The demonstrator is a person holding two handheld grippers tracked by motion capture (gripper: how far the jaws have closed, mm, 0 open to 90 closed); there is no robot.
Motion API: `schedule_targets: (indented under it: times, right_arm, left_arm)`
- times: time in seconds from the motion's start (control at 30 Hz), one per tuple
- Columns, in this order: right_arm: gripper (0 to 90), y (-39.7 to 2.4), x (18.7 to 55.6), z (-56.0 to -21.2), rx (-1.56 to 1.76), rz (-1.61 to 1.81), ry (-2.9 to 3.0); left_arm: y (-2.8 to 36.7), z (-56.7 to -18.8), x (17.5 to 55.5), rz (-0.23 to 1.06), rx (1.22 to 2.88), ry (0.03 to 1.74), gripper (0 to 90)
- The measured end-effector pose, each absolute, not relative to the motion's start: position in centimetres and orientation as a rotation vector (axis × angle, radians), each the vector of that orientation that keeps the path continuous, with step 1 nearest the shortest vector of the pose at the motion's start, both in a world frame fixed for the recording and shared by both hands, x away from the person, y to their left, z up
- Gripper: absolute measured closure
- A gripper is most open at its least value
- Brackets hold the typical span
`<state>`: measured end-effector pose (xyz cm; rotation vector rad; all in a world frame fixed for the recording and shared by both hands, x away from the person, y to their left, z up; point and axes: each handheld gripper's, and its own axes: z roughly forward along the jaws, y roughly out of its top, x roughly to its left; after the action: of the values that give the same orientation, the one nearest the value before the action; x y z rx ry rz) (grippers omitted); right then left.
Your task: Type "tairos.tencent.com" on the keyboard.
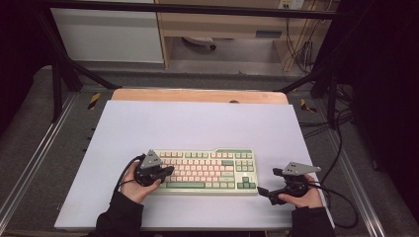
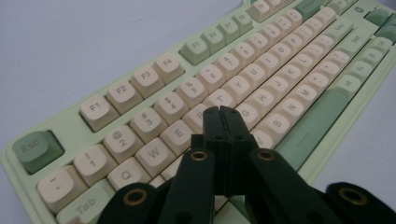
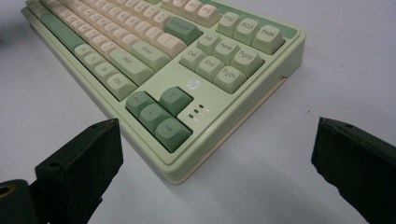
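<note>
Left gripper (image 2: 220,112) jaws pressed together, empty, tips over the keyboard (image 1: 207,170) letter rows. Right gripper (image 3: 217,140) jaws wide apart, empty, near the keyboard's arrow-key corner.

Keyboard (image 1: 207,171): pale green case, cream keys, green accent keys; lay flat on white table, near edge.
</note>
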<state>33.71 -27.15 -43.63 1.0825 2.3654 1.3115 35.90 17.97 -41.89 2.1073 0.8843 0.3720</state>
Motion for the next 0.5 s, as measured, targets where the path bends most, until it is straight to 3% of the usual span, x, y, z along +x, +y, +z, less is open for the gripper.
schedule_targets:
  times: [0.5]
  right_arm:
    - [2.5,-27.1,33.7,-43.6,1.081,1.308,2.366]
  left_arm:
    - [20.8,-42.4,35.5,0.389,2.089,0.948,90.0]
